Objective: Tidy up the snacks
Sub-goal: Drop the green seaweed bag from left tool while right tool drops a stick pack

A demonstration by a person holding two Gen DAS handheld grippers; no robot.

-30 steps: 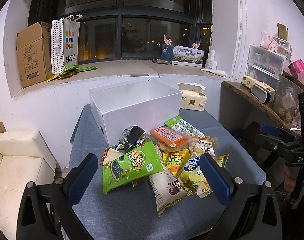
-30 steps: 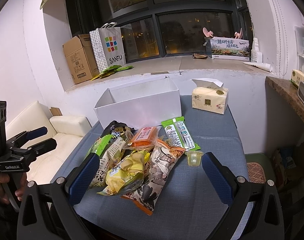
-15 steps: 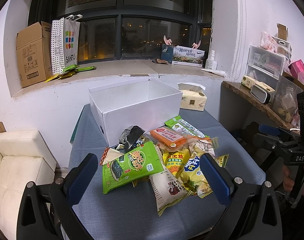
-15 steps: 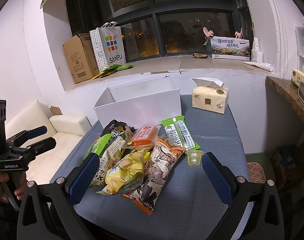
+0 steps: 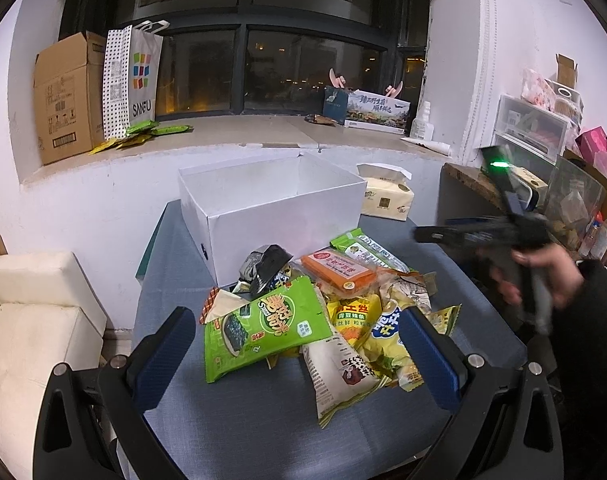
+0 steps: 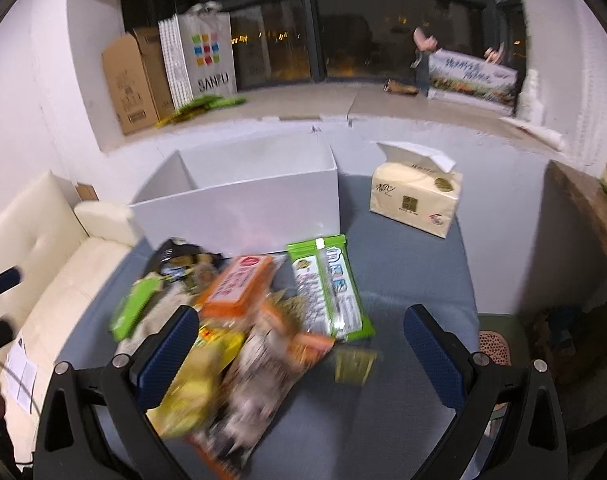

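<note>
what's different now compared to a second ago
The right gripper has swung forward and down toward the snack pile, so its view is blurred and nearer. In the left view it now reaches in over the table's right side. Nothing was picked up; both grippers are open. The left gripper, snacks and white box stayed put.

I see the heap of crinkly snack packets (image 5: 323,316) before the open white cardboard box (image 5: 271,216) (tissue pack (image 5: 387,202) to its right) on the grey-blue table (image 5: 243,420).

a home: white sofa (image 5: 35,332), window ledge (image 5: 239,136) with cardboard box (image 5: 67,96)
</note>
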